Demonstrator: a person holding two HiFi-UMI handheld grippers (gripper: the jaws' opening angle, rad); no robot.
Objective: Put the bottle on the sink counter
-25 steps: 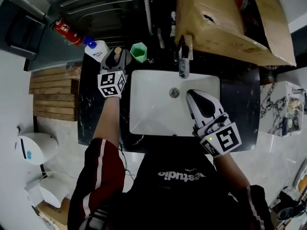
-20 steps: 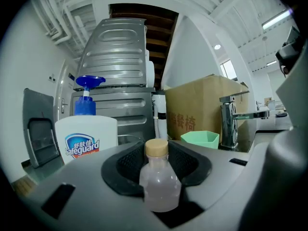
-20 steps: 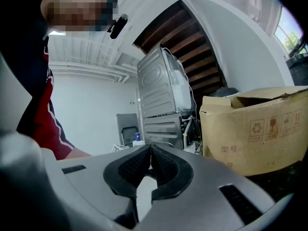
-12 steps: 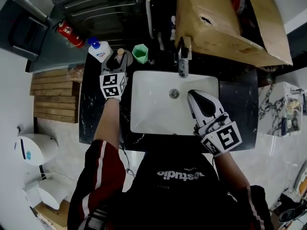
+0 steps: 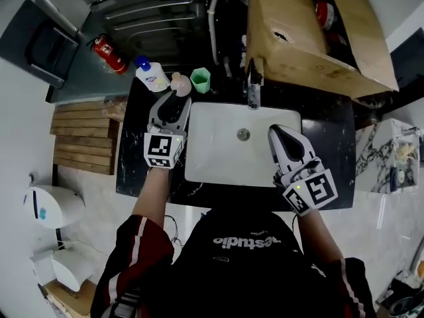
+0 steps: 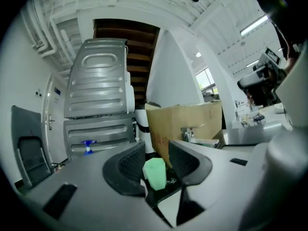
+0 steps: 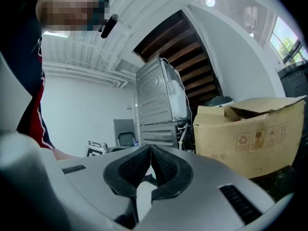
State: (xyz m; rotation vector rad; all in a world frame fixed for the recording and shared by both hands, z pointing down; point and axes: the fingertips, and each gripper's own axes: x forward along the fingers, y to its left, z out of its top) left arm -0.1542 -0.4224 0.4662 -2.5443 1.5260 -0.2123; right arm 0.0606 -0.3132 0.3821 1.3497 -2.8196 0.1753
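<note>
A black counter (image 5: 142,171) with a white sink (image 5: 218,161) set into it fills the middle of the head view, with pale floor on both sides. Nearest the person, the right gripper (image 5: 273,130) hangs over the sink's right part. Its jaws are pressed together on nothing: the right gripper view shows the pads meeting, which the head view only hints at. The left gripper (image 5: 173,98) is over the counter strip left of the sink, with its jaws apart and nothing held.

Just beyond its tips, not touching them, stands the bottle (image 5: 180,83), upright on the counter by the sink's back left corner. From above, little more than its pale pink top shows. The left gripper view does not make the bottle out. Instead, it frames a green cup (image 6: 155,173) in the gap between the jaws, farther off. In the head view this cup stands just right of the bottle, and a pump bottle (image 5: 152,78) with a blue head stands just left of it — three in a row along the back edge.

The faucet (image 5: 254,88) rises behind the sink's middle. Past it, an open cardboard box (image 5: 298,38) covers the back right. Farther left are a grey metal appliance (image 5: 152,5) and a red extinguisher (image 5: 109,53). Wooden slats (image 5: 83,134) lie left of the counter.
</note>
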